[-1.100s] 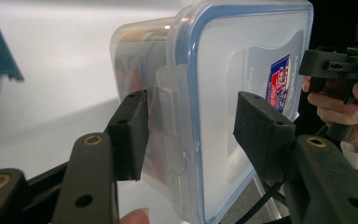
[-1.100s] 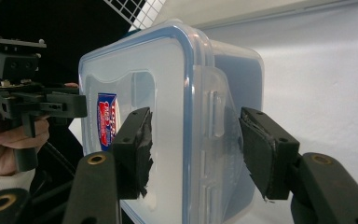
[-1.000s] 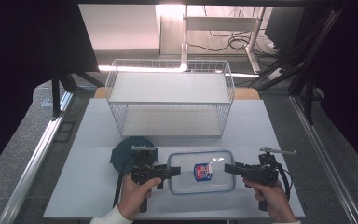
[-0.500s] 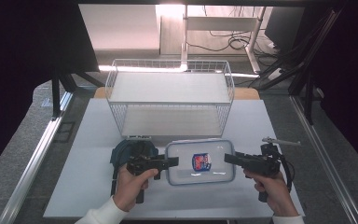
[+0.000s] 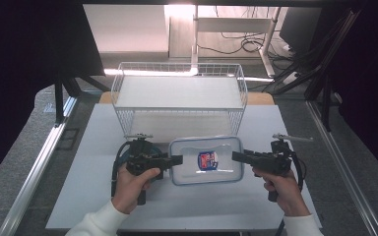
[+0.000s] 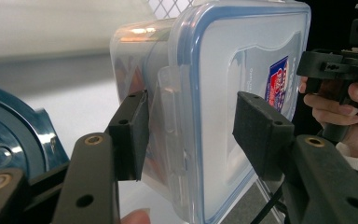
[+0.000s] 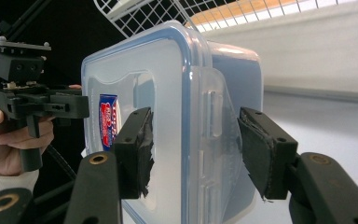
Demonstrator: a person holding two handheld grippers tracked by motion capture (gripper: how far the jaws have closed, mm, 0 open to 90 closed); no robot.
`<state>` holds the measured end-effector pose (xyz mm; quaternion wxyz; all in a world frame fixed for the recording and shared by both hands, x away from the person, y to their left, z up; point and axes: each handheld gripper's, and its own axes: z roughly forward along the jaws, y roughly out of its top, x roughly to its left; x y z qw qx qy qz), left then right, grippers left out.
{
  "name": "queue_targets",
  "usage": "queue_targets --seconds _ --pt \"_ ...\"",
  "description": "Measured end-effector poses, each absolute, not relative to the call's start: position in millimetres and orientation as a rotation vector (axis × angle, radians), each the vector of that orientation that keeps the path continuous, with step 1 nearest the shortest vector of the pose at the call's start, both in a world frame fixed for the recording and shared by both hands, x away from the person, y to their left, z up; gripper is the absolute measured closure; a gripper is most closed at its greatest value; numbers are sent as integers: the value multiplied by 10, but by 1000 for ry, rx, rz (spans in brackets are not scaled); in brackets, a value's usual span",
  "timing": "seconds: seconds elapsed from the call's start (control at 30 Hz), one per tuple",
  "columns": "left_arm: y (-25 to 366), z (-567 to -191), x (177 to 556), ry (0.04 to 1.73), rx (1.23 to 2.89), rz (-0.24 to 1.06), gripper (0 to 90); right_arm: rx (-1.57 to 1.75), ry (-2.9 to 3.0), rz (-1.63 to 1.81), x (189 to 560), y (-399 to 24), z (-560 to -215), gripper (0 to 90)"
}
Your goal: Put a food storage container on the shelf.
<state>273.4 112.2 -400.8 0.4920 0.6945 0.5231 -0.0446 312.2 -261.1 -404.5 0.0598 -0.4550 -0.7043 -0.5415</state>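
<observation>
Currently clear lidded container (image 5: 206, 160) sits centre-low in high view, just below white wire basket (image 5: 179, 101); left gripper (image 5: 175, 160) at its left end, right gripper (image 5: 236, 156) at its right end; both jaws spread astride the side latches w/ gaps showing, not clamped; blue round object (image 6: 9, 135) lower left in left gripper view; red/blue label (image 7: 107, 121) on lid.

clear lidded container (image 5: 206, 160), blue seal, before basket (image 5: 179, 97)

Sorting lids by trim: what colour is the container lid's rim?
Blue, around the clear container lid; clearest in the right gripper view.
</observation>
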Motion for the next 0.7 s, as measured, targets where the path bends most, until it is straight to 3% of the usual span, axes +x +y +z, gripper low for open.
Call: queue_targets --seconds 0.7 --pt "1323 -3736 2904 1251 1656 -73 466 -1331 -2194 -1686 3344 -2399 -3688 459"
